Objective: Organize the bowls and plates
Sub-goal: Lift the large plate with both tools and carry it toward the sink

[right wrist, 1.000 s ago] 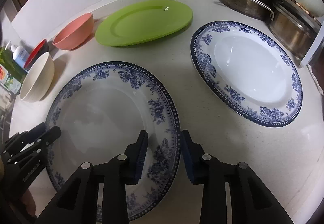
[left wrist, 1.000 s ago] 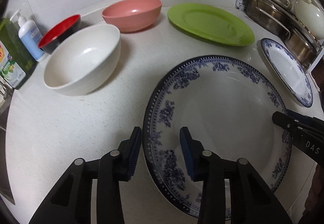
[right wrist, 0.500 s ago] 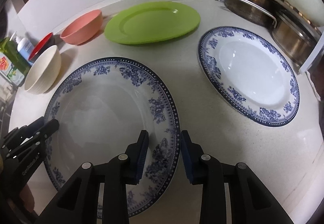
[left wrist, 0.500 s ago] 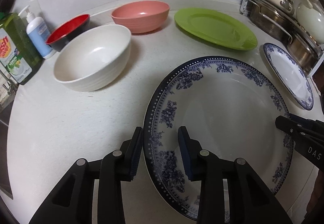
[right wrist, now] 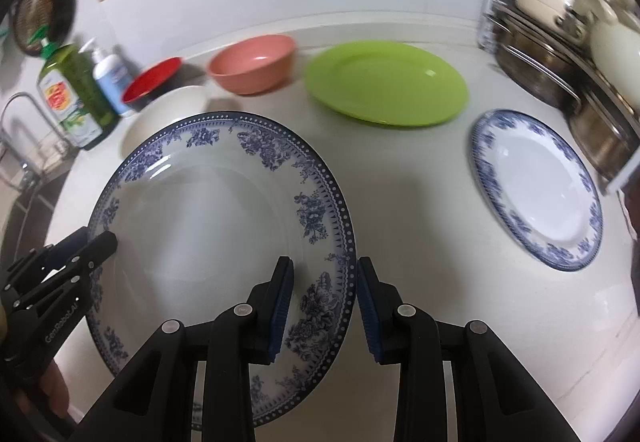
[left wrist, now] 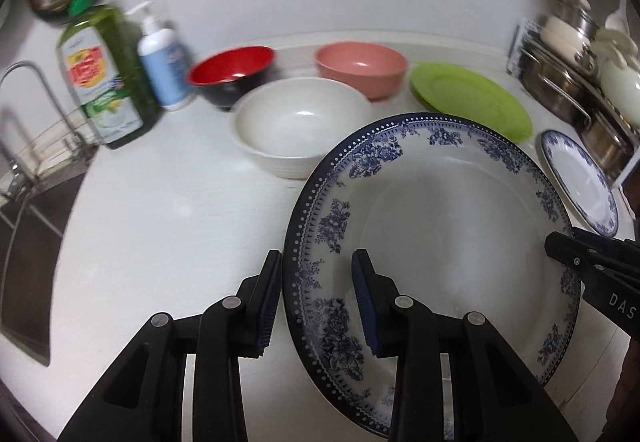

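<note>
A large blue-and-white floral plate (left wrist: 440,234) (right wrist: 208,226) hangs above the white counter, held on both sides. My left gripper (left wrist: 316,302) is shut on its left rim. My right gripper (right wrist: 324,302) is shut on its right rim. Each gripper shows in the other's view at the plate's far edge. A smaller blue-and-white plate (right wrist: 536,190) lies flat at the right. Behind it lies a green plate (right wrist: 384,86). A pink bowl (left wrist: 360,66), a cream bowl (left wrist: 300,122) and a red bowl (left wrist: 232,70) stand further back.
A green dish-soap bottle (left wrist: 104,74) and a white pump bottle (left wrist: 160,54) stand at the back left beside a sink and wire rack (left wrist: 32,146). Steel pots and lids fill a rack (right wrist: 560,54) at the back right.
The large plate has risen off the counter with both grippers. Both cameras now look from higher and more level, so the bottles and the wall have come into view.
</note>
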A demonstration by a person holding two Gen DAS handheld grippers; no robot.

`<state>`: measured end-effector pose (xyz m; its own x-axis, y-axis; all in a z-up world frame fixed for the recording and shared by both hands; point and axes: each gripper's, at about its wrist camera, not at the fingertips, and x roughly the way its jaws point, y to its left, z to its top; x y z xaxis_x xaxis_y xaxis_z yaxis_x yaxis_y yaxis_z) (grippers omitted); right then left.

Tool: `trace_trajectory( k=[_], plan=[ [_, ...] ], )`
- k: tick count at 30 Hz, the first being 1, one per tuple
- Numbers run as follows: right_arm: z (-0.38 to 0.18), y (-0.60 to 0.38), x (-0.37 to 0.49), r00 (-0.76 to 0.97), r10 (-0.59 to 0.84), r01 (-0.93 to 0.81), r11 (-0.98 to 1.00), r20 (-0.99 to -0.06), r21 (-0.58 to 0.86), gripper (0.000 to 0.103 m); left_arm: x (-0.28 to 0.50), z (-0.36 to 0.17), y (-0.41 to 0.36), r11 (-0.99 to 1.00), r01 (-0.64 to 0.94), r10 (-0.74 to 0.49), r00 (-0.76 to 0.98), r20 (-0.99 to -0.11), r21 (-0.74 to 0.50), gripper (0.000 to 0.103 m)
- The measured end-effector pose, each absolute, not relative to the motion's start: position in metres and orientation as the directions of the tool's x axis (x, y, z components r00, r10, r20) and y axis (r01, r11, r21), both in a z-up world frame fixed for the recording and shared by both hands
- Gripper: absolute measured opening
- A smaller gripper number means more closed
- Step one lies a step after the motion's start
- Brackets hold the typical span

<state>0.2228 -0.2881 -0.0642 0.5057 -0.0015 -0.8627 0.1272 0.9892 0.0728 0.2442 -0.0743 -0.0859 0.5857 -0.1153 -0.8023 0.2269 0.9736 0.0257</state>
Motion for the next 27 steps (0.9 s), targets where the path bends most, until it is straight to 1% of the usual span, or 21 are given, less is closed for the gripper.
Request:
trace_trajectory(
  k=[10,20,27],
  plan=[
    [-0.061,-0.216,0.231,0.508,0.072,0.001,0.996,-0.858,0.084,0.033,0.23,-0.078,0.005,0.996,0.09,-0.031,0.613,-0.79,0.031,0.035],
    [-0.082,-0.151,0.242,0.459,0.137,-0.095,0.99,-0.878,0.105,0.033,0.225,-0.1,0.072,0.999,-0.031,0.051,0.579,-0.814,0.041,0.035],
    [-0.099,-0.12,0.247,0.414,0.16,-0.138,0.984,-0.896,0.112,0.033,0.23,-0.115,0.103,0.995,-0.081,0.085,0.542,-0.836,0.049,0.035]
  ],
)
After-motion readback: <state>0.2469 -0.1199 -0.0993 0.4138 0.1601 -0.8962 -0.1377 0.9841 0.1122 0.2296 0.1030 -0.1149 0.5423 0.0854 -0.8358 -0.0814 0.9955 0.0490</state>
